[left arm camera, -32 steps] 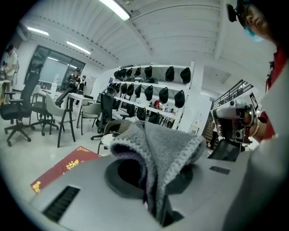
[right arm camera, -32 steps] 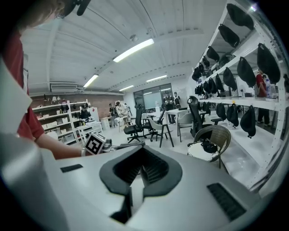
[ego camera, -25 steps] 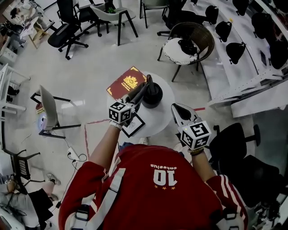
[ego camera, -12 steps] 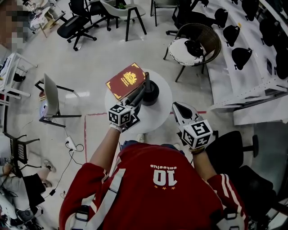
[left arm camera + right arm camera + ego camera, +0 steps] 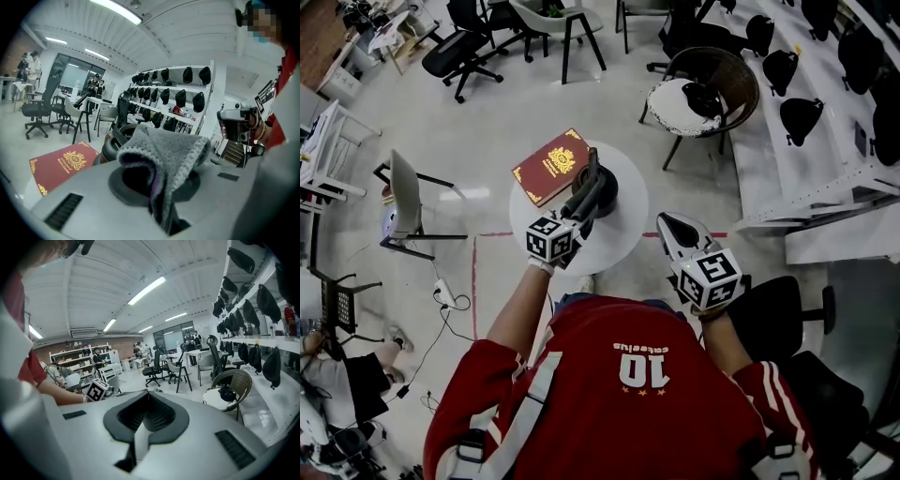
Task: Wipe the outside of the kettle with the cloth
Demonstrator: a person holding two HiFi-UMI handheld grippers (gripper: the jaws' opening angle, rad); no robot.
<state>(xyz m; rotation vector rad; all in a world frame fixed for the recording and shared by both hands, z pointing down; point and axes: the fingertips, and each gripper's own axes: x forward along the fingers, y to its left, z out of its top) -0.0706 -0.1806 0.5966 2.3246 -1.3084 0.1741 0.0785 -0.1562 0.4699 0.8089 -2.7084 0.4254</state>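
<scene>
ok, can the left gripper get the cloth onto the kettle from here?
Probably yes. The left gripper is shut on the cloth, and its tip sits right by the kettle with nothing between them. The book lies to one side, and the right gripper is off to the other.

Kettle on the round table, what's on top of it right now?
The left gripper holds the grey cloth over the kettle; whether they touch can't be told, and that part of its top is covered.

Head view looks steeply down over the round table (image 5: 623, 239). Gripper views peer closely along their jaws; left shares the red book (image 5: 61, 164), right the wicker chair (image 5: 233, 378).
</scene>
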